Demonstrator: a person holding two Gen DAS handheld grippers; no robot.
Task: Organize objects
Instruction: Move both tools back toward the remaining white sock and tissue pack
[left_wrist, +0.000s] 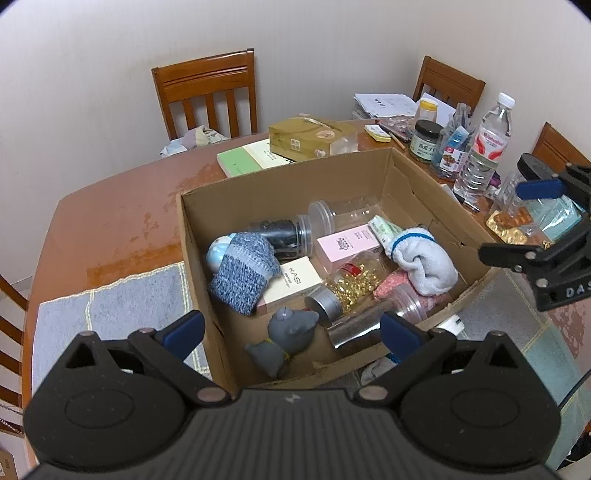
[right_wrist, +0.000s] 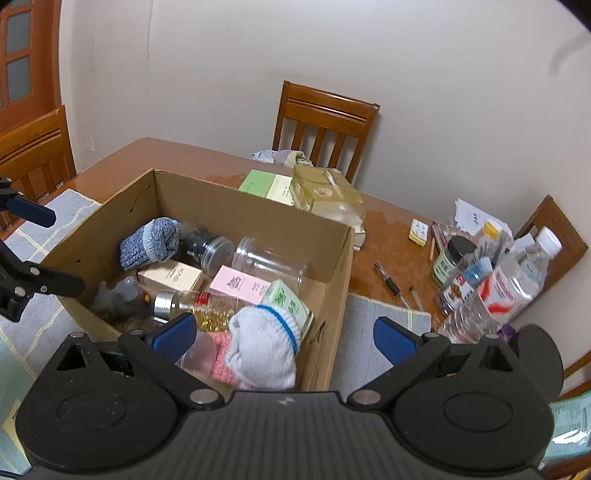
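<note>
An open cardboard box (left_wrist: 373, 159) stands on the brown table. Inside lie a white sock with a blue stripe (right_wrist: 262, 347), a blue knitted sock (left_wrist: 243, 273), a grey toy figure (left_wrist: 291, 328), a pink carton (left_wrist: 347, 245), a cream carton (left_wrist: 291, 284), a jar of gold beads (left_wrist: 347, 288) and clear jars (left_wrist: 332, 214). My left gripper (left_wrist: 291, 330) hovers open over the box's near edge, holding nothing. My right gripper (right_wrist: 284, 336) is open wide above the white sock, its pads apart from it. It also shows at the box's right side as the right gripper (left_wrist: 524, 221).
A water bottle (left_wrist: 484, 144), small jars, pill blisters and papers crowd the table right of the box. A green book (left_wrist: 243, 157) and an olive package (left_wrist: 306, 136) lie behind it. Pens (right_wrist: 388, 277) lie on the wood. A grey-blue mat (left_wrist: 110, 306) lies under the box. Wooden chairs ring the table.
</note>
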